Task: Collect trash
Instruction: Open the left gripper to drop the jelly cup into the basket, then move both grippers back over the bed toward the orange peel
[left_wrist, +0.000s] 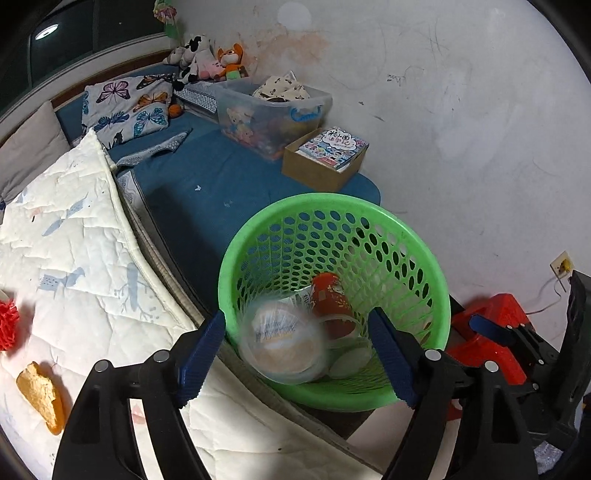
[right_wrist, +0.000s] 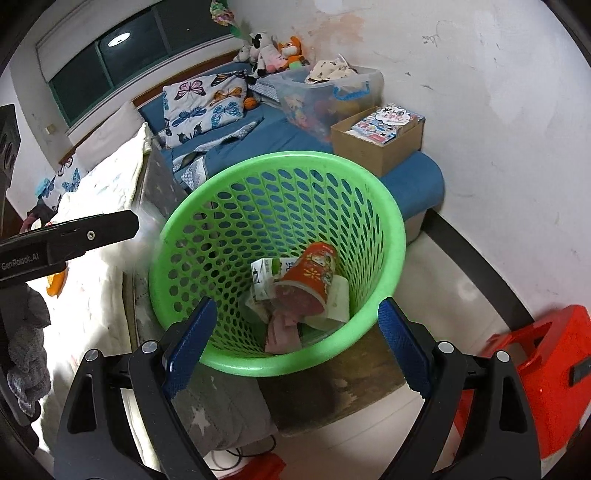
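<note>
From the left wrist we look down between our left gripper (left_wrist: 299, 354), its blue pads spread wide and clear of everything. A round clear-lidded container (left_wrist: 284, 343), blurred, sits between the pads over the mouth of the green basket (left_wrist: 439, 295), touched by neither; we judge it is dropping in. Behind it in the basket lies a red paper cup (left_wrist: 330, 295). On the white quilt (left_wrist: 74, 258) at the left an orange scrap (left_wrist: 40, 395) and a red spiky thing (left_wrist: 7, 325) are not yet collected. The risk here: the basket stands right at the mattress edge, so a knock from our pads on the near rim could tip it and spill what is inside.

From the right wrist, our right gripper (right_wrist: 295, 343) also stands spread and empty, above the near rim of the basket (right_wrist: 391, 229). Inside we see the red cup (right_wrist: 314, 277) on its side, a green-and-white carton (right_wrist: 269, 273) and pink paper (right_wrist: 280, 332); the clear container does not show here. The black arm of the left gripper (right_wrist: 74, 232) crosses at the left. With both tools crowding one opening, we judge they could collide, or the right pads could catch the rim.
</note>
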